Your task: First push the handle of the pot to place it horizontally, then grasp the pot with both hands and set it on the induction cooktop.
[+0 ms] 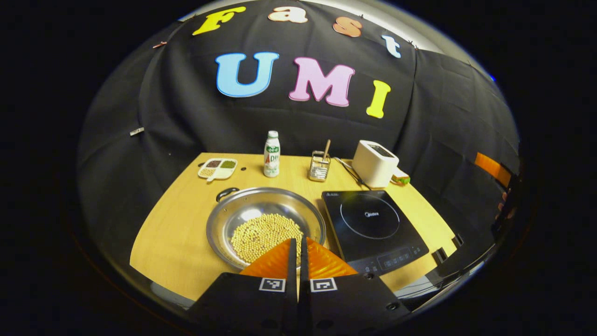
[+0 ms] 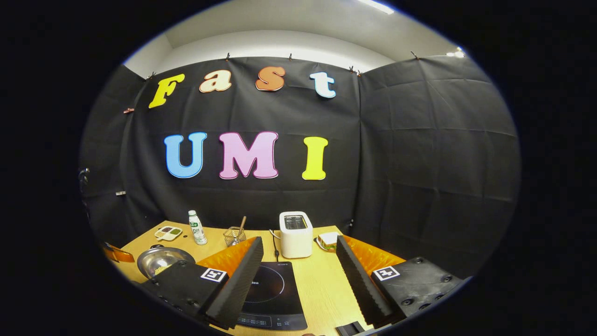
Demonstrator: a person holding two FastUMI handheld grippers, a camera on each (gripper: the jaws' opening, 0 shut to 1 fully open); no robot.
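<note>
Black cloth (image 2: 410,154) hangs as the booth's wall across the middle of both views — creased, pinned along its top edge with small clips, and meeting at a corner fold right of centre in the right gripper view. Above it, at the upper edge, a pale wall and ceiling (image 2: 280,28) catch bright light. A light wooden table (image 1: 172,233) fills the lower centre.

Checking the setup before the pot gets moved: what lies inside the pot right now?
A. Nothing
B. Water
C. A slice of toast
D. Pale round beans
D: in the left gripper view the steel pot holds a heap of pale round beans, beside the induction cooktop.
</note>
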